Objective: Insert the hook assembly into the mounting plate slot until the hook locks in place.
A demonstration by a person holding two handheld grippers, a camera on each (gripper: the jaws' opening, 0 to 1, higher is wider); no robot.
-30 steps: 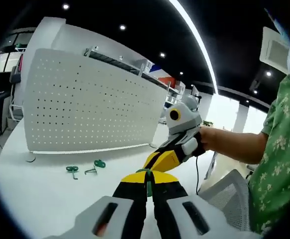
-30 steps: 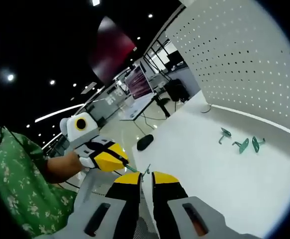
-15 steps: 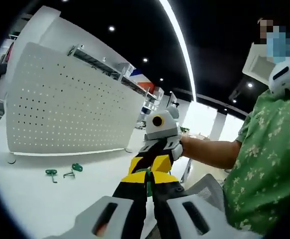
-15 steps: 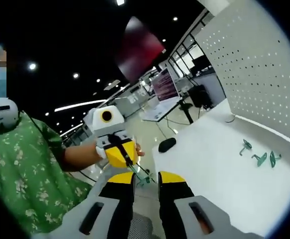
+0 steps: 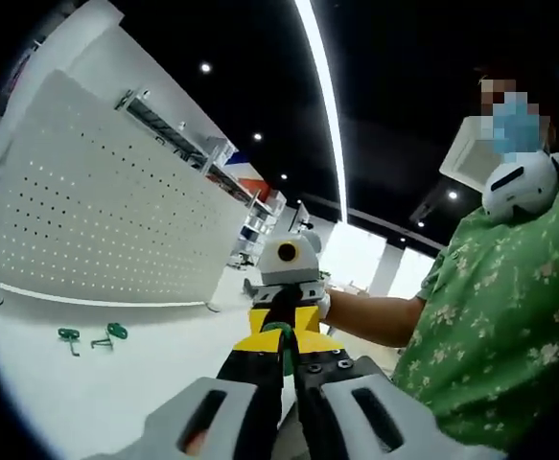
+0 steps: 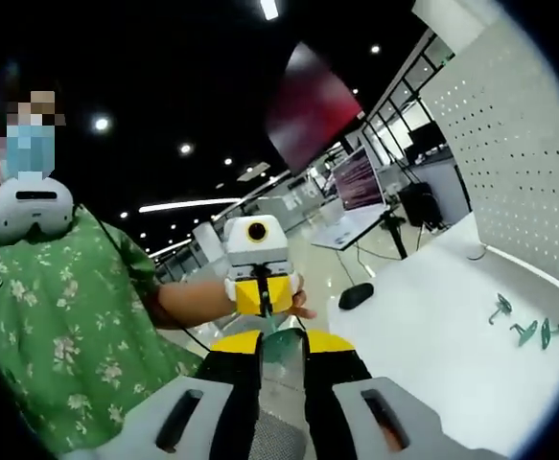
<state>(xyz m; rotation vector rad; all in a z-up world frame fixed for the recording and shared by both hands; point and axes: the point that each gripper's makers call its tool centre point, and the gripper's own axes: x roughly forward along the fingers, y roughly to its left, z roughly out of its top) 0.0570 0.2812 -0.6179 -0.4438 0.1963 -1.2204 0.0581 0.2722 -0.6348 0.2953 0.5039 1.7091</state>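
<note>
White perforated mounting plate (image 5: pixel 116 230) stands upright on the white worktop (image 5: pixel 87 383), at 9–10 o'clock in the left gripper view and at 3 o'clock (image 6: pixel 528 182) in the right gripper view. Worktop (image 6: pixel 432 345) is mostly bare.

Three loose green hooks (image 5: pixel 92 335) lie on the worktop in front of the plate's lower edge, at 8–9 o'clock in the left gripper view; same cluster (image 6: pixel 524 321) at 3–4 o'clock in the right gripper view. Well apart from both claws. A dark mouse-like object (image 6: pixel 356 295) sits near the worktop's edge, just right of centre in the right gripper view.

Both claws are held up off the worktop, pointing at each other nose to nose, in front of the person's green floral shirt (image 5: pixel 490 326).

Left claw (image 5: pixel 281 347): jaws narrow, a green hook part (image 5: pixel 281 335) sits between the tips; the right claw (image 5: pixel 287 287) meets it head-on at 12 o'clock of the tips, forearm running off toward 3 o'clock.

Right claw (image 6: pixel 281 343): jaws narrow, with a pale green translucent piece (image 6: pixel 281 350) between them. Left claw (image 6: pixel 260 278) faces it directly above the tips, hand (image 6: pixel 293 305) wrapped behind it. Can't tell exactly which claw carries the hook's weight; both tips crowd it.
</note>
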